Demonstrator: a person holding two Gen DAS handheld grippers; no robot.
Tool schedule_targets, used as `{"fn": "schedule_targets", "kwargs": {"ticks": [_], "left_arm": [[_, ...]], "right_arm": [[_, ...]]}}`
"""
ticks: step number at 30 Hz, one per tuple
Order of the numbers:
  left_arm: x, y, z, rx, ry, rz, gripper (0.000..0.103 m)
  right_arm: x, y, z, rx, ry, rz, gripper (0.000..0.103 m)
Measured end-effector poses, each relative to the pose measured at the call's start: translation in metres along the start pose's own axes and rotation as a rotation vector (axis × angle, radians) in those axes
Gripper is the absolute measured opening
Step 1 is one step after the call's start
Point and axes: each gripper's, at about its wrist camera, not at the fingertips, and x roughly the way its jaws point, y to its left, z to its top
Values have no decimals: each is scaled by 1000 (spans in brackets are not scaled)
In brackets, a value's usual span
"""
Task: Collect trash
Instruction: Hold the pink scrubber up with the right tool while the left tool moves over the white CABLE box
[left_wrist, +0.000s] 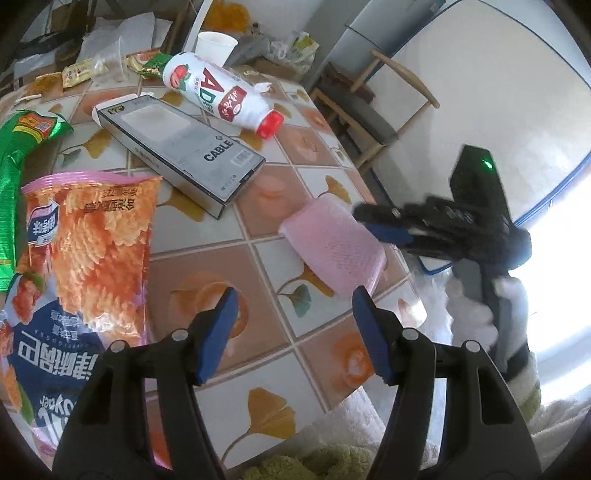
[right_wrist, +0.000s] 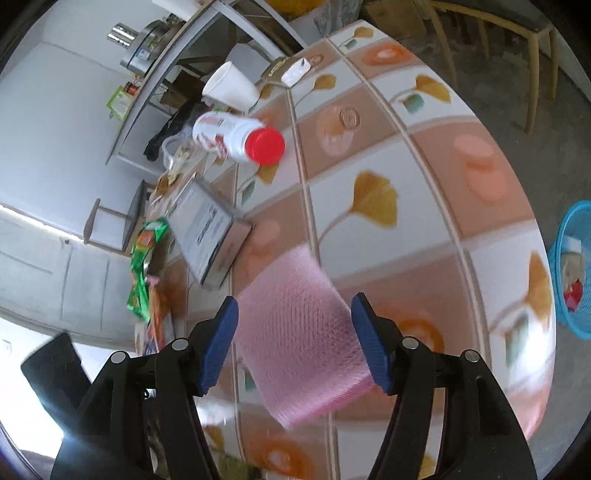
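A pink foam net sleeve (left_wrist: 332, 243) lies flat near the table's right edge. In the left wrist view my right gripper (left_wrist: 378, 223) comes in from the right, with its fingertips at the sleeve's far end. In the right wrist view the pink sleeve (right_wrist: 299, 332) sits between the blue pads of my right gripper (right_wrist: 295, 306). The jaws stand open around it and the net does not look squeezed. My left gripper (left_wrist: 294, 306) is open over bare tablecloth just in front of the sleeve, holding nothing.
On the tiled tablecloth (left_wrist: 258, 354) lie an orange snack bag (left_wrist: 88, 258), a green wrapper (left_wrist: 22, 166), a grey cable box (left_wrist: 177, 151), a white bottle with a red cap (left_wrist: 218, 92) and a paper cup (left_wrist: 214, 44). A blue basket (right_wrist: 572, 269) stands on the floor beyond the table edge. A wooden chair (left_wrist: 388, 103) stands nearby.
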Motion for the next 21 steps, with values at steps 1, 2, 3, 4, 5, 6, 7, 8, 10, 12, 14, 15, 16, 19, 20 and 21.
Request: {"fn": "schedule_targets", "kwargs": {"ticks": [1, 2, 3, 4, 5, 6, 7, 8, 10, 12, 14, 15, 16, 19, 20, 21], "left_arm": [[0, 1, 0, -4, 0, 1, 60], [1, 2, 0, -9, 0, 3, 60], [1, 2, 0, -11, 1, 5, 60], [1, 4, 1, -14, 0, 8, 60], [1, 6, 2, -20, -1, 12, 60], [0, 7, 2, -27, -1, 13, 60], [-1, 9, 3, -34, -2, 14, 60], [-3, 11, 5, -44, -6, 16, 60], [-9, 13, 9, -51, -20, 22, 60], [-15, 15, 17, -68, -39, 31, 60], [-20, 18, 31, -96, -62, 44, 63], [-22, 21, 38, -115, -65, 55, 65], [-22, 23, 45, -139, -67, 73, 68], [-22, 38, 74, -248, -81, 94, 72], [-19, 45, 87, -300, -86, 104, 75], [-17, 48, 93, -321, -84, 121, 75]], "right_arm": [[-2, 2, -4, -18, 4, 5, 62], [-3, 5, -6, -36, 5, 1, 64], [-4, 10, -8, -67, 1, -19, 66], [-4, 13, -9, -88, -3, -36, 68], [-4, 17, -9, -113, -5, -59, 69], [-2, 20, -9, -135, -5, -78, 70], [0, 24, -9, -156, -1, -95, 70], [4, 27, -8, -169, 4, -106, 71], [11, 35, -8, -206, 10, -143, 71], [16, 42, -9, -243, 10, -178, 71], [19, 48, -11, -271, 9, -202, 71], [21, 51, -11, -285, 8, -214, 71], [21, 53, -12, -294, 4, -226, 71], [21, 58, -13, -307, -8, -242, 71], [21, 59, -14, -307, -9, -244, 71], [21, 59, -14, -307, -10, -249, 71]]}}
